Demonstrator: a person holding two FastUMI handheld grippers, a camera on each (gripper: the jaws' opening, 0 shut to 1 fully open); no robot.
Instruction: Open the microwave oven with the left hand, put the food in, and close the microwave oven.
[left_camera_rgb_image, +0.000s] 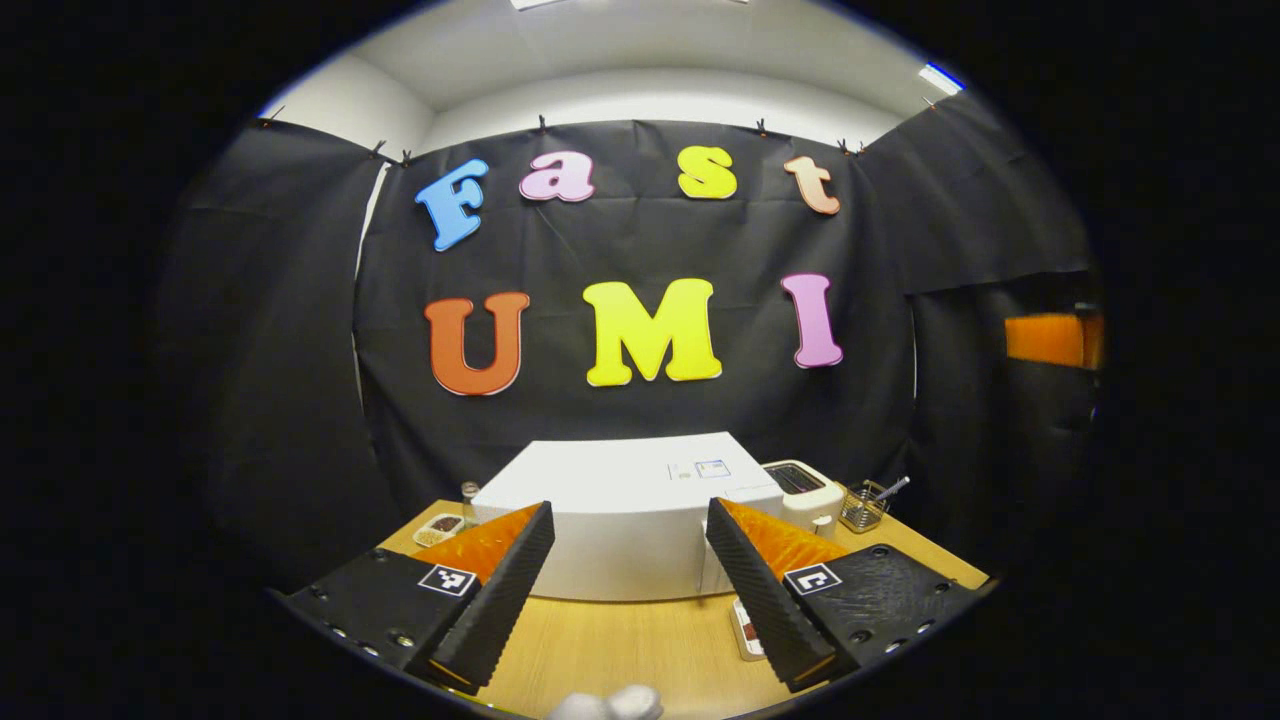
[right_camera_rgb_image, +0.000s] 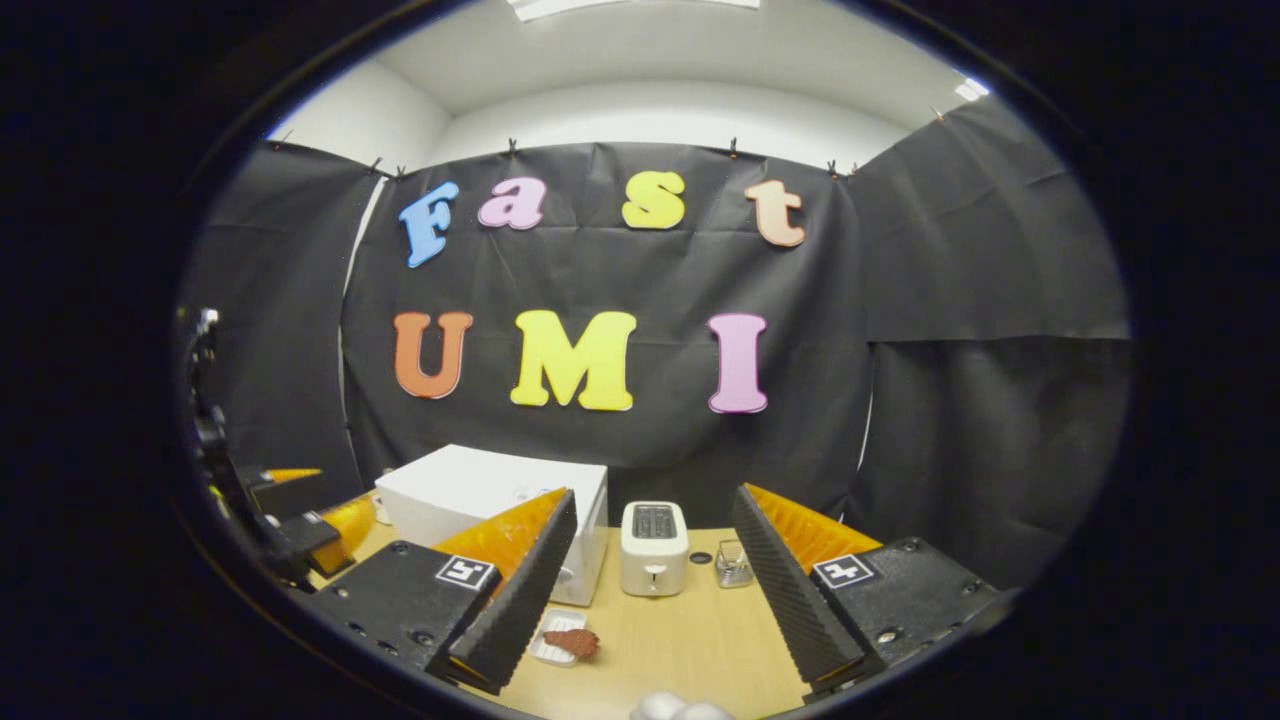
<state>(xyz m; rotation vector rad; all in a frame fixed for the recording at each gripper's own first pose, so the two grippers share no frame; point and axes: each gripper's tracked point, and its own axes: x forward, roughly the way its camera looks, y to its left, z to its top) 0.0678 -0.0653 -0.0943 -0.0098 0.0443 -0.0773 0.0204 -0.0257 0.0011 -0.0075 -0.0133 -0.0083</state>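
The white microwave (left_camera_rgb_image: 620, 510) stands at the back of the wooden table with its door shut. My left gripper (left_camera_rgb_image: 630, 507) hovers open in front of it, nothing between its fingers. In the right gripper view the microwave (right_camera_rgb_image: 480, 495) is at the left. In front of it, a piece of reddish-brown food (right_camera_rgb_image: 572, 642) lies in a small white tray (right_camera_rgb_image: 548, 636) beside my near finger. My right gripper (right_camera_rgb_image: 655, 494) is open and empty above the table. The left gripper (right_camera_rgb_image: 320, 498) also shows at the far left edge. In the left gripper view the tray (left_camera_rgb_image: 745, 630) peeks out by a finger.
A white toaster (right_camera_rgb_image: 653, 548) stands right of the microwave, with a small wire basket (right_camera_rgb_image: 733, 565) holding a utensil beyond it. Left of the microwave sit a small dish (left_camera_rgb_image: 440, 527) and a bottle (left_camera_rgb_image: 468, 492). Black cloth walls close the back and sides.
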